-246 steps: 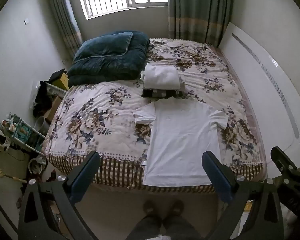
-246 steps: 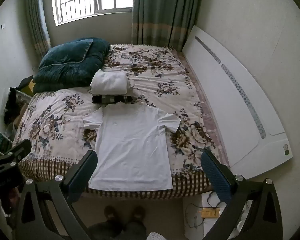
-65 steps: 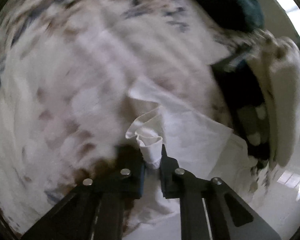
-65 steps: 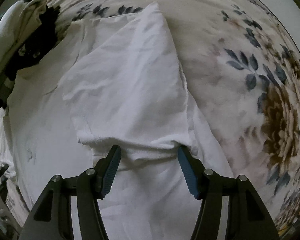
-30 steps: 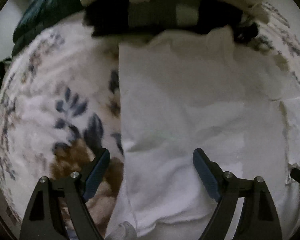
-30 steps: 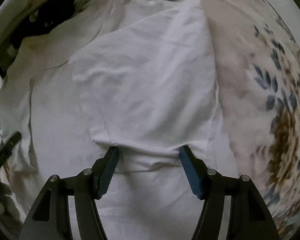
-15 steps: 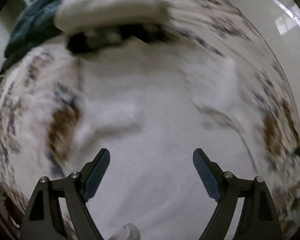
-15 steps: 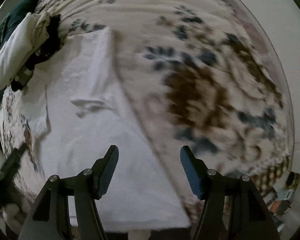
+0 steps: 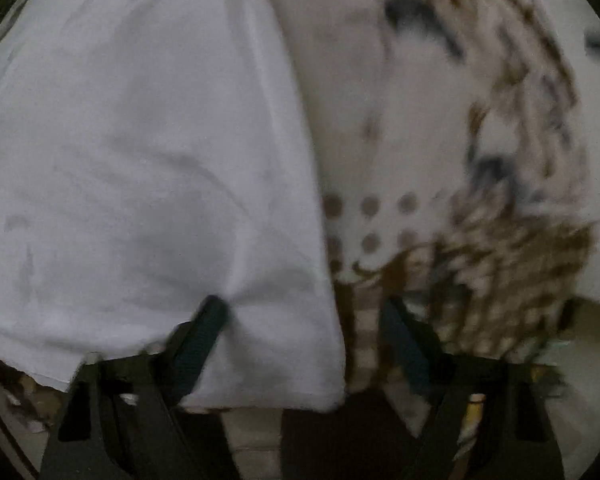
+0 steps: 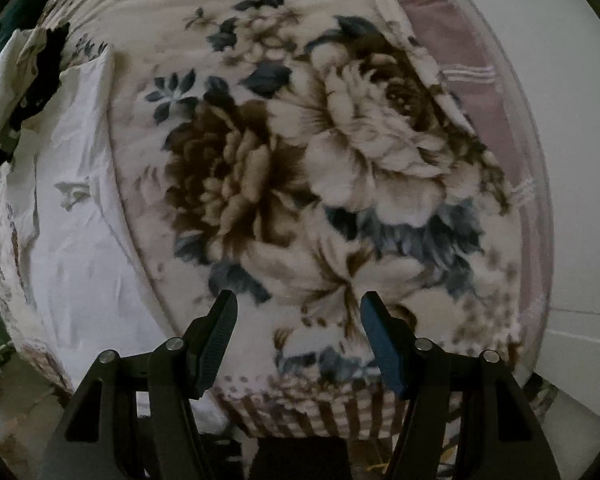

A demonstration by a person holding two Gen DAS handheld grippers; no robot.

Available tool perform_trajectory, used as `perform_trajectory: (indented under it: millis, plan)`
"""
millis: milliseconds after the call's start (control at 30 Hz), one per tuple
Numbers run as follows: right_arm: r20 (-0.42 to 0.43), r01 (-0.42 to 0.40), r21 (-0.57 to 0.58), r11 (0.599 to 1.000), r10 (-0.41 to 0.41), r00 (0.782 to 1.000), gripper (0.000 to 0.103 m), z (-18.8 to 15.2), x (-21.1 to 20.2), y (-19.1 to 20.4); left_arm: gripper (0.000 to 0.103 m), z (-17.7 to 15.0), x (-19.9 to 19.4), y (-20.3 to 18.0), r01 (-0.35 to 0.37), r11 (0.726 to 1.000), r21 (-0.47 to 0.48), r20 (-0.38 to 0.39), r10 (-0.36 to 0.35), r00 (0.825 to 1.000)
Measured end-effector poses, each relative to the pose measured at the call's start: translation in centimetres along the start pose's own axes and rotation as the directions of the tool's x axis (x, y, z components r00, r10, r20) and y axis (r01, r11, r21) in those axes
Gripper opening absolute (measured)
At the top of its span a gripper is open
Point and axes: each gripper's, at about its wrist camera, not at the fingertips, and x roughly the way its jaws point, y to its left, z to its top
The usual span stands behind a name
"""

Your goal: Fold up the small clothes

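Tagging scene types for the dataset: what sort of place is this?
Most likely a home bedroom. A floral blanket with a checked border covers what looks like a bed, a white T-shirt lies flat on it, and other clothes are piled at the far end.

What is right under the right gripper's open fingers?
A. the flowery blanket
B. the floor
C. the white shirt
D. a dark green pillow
A: the right gripper hangs open over the big brown and white flowers of the flowery blanket, while the white shirt lies off to its left.
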Motion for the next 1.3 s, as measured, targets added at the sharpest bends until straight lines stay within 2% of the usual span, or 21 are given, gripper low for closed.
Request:
perform_trajectory:
  millis: [33,67,100,200,267,367,500,567,633,667,700,733,767,800,900,1000,1067,1167,1200,1300]
  plan:
    - [-0.003,-0.013,-0.002,1.000,0.013,1.000,0.066,0.6,0.3,0.2,0.055,-0.2,0.1,-0.2,-0.029,1.000,0.000,0.023,0.029,0.999]
    - [-0.003,-0.032,-0.005,0.999,0.032,0.999,0.066,1.3,0.5,0.4,0.031,-0.4,0.0,-0.2,-0.039,0.999,-0.005,0.046,0.039,0.998]
    - [-0.002,-0.058,-0.011,0.998,0.058,0.998,0.066,2.2,0.8,0.8,0.002,-0.5,-0.7,0.0,-0.032,0.999,-0.015,0.071,0.033,0.997]
    - [-0.014,-0.167,-0.048,0.985,0.166,0.986,0.066,5.4,1.8,3.2,0.002,-1.2,-2.7,0.8,-0.017,0.999,-0.044,0.133,0.023,0.991]
    - [-0.047,-0.270,-0.070,0.960,0.267,0.963,0.066,8.6,2.8,5.9,0.002,-1.9,-4.4,1.5,-0.019,0.998,-0.056,0.179,0.028,0.983]
    - [-0.078,-0.356,-0.112,0.928,0.349,0.934,0.066,12.6,3.9,9.9,0.002,-2.9,-6.9,2.8,-0.008,0.997,-0.078,0.234,0.026,0.972]
    - [-0.120,-0.446,-0.123,0.887,0.433,0.893,0.066,18.8,6.0,15.5,0.002,-4.0,-9.7,4.8,0.016,0.992,-0.128,0.259,0.018,0.966]
    - [-0.137,-0.464,-0.119,0.878,0.448,0.883,0.066,21.5,7.3,17.9,0.002,-4.7,-10.9,6.2,0.024,0.987,-0.159,0.267,0.019,0.963]
    - [-0.141,-0.456,-0.098,0.884,0.442,0.886,0.066,23.6,8.6,19.7,0.002,-5.4,-11.8,8.0,0.031,0.983,-0.184,0.277,0.022,0.961]
    - [-0.142,-0.460,-0.088,0.883,0.446,0.883,0.063,24.2,9.1,20.5,0.002,-5.8,-12.1,8.9,0.032,0.980,-0.196,0.281,0.024,0.959]
    - [-0.149,-0.469,-0.079,0.880,0.455,0.878,0.049,24.6,9.6,21.3,0.002,-5.9,-12.4,9.5,0.037,0.977,-0.212,0.285,0.025,0.958]
    - [-0.148,-0.469,-0.072,0.880,0.455,0.878,0.037,25.0,9.9,22.3,0.002,-6.0,-12.7,9.9,0.039,0.973,-0.226,0.289,0.029,0.957]
    - [-0.142,-0.455,-0.086,0.887,0.441,0.886,0.017,25.0,9.9,23.3,0.002,-6.2,-12.9,10.5,0.046,0.970,-0.241,0.294,0.028,0.955]
    - [-0.124,-0.417,-0.124,0.900,0.403,0.907,0.008,24.9,9.4,24.7,0.002,-6.4,-13.3,11.3,0.055,0.965,-0.258,0.300,0.025,0.953]
    - [-0.089,-0.362,-0.200,0.910,0.351,0.932,0.007,23.7,7.5,27.5,0.002,-6.9,-14.3,13.2,0.077,0.954,-0.291,0.328,0.024,0.944]
    - [-0.077,-0.310,-0.284,0.907,0.301,0.951,0.007,22.3,4.3,32.2,0.002,-8.2,-16.2,16.5,0.104,0.939,-0.328,0.358,0.022,0.933]
    - [-0.076,-0.302,-0.321,0.898,0.293,0.953,0.007,21.4,2.4,34.7,0.002,-9.2,-17.1,18.6,0.117,0.926,-0.359,0.373,0.027,0.927]
    - [-0.072,-0.285,-0.381,0.879,0.280,0.957,0.007,19.9,0.2,40.7,0.002,-11.0,-18.5,22.9,0.158,0.888,-0.431,0.395,0.028,0.918]
    - [-0.069,-0.272,-0.405,0.873,0.268,0.961,0.007,19.2,-0.2,43.6,0.002,-11.6,-19.0,24.8,0.177,0.869,-0.462,0.403,0.028,0.915]
    - [-0.061,-0.240,-0.459,0.856,0.239,0.969,0.006,17.5,-0.6,49.1,0.002,-13.3,-19.3,29.9,0.215,0.817,-0.536,0.421,0.037,0.906]
